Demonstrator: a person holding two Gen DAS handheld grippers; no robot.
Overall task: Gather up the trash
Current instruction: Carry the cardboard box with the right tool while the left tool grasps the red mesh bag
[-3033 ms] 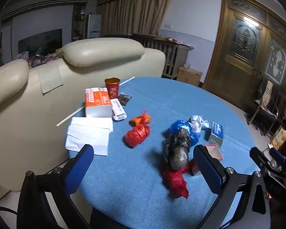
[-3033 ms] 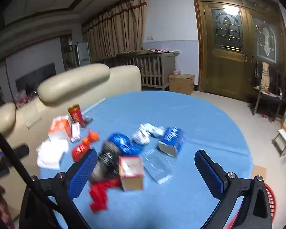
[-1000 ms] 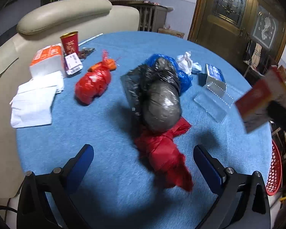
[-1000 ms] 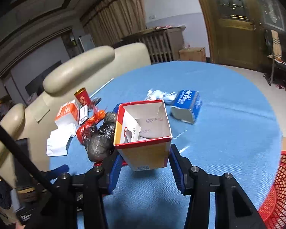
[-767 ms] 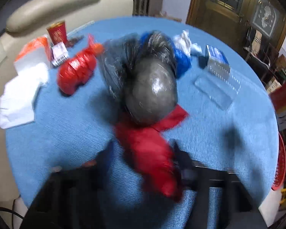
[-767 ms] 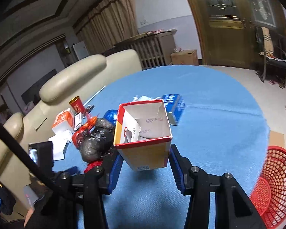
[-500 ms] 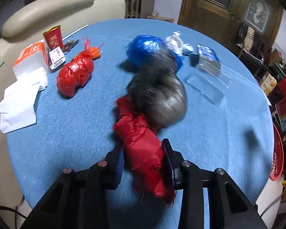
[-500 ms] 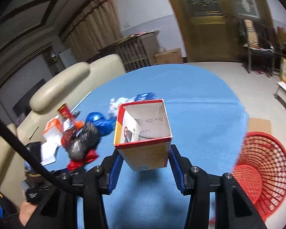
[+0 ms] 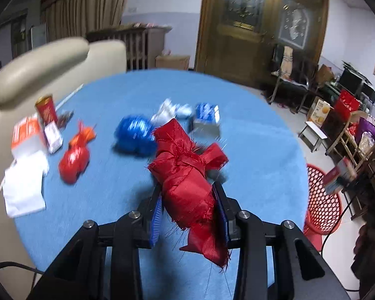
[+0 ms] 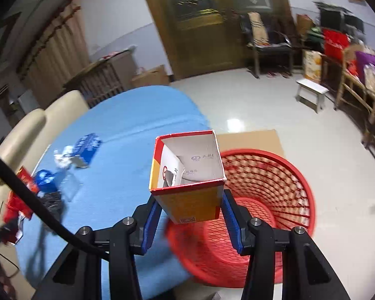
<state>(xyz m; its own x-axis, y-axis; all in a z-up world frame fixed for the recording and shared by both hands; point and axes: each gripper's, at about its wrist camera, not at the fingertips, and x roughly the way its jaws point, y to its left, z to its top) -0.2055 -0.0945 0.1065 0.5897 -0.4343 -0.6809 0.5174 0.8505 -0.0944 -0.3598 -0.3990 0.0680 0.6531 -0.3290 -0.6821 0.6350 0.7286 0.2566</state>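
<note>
My left gripper point(image 9: 188, 212) is shut on the red cloth wrapping point(image 9: 187, 175) of a bundle, held up above the blue table point(image 9: 250, 137); the bundle's dark bag is mostly hidden behind the cloth. My right gripper point(image 10: 191, 212) is shut on an open-topped red and yellow carton point(image 10: 187, 175), which hangs over the near rim of the red mesh basket point(image 10: 262, 200) on the floor beside the table. In the left wrist view the red mesh basket point(image 9: 322, 200) and the carton point(image 9: 338, 178) appear at the right.
On the table lie a blue bag point(image 9: 135, 135), a red bag point(image 9: 75, 157), a blue box point(image 9: 206, 118), white crumpled paper point(image 9: 172, 108), napkins point(image 9: 22, 182), an orange box point(image 9: 25, 137) and a red cup point(image 9: 46, 108). A cream sofa point(image 9: 37, 57) backs the table. Flat cardboard point(image 10: 250, 137) lies beyond the basket.
The left gripper closed on the red cloth and lifted the bundle off the table. The right gripper swung right with the carton, from over the table to over the red basket.
</note>
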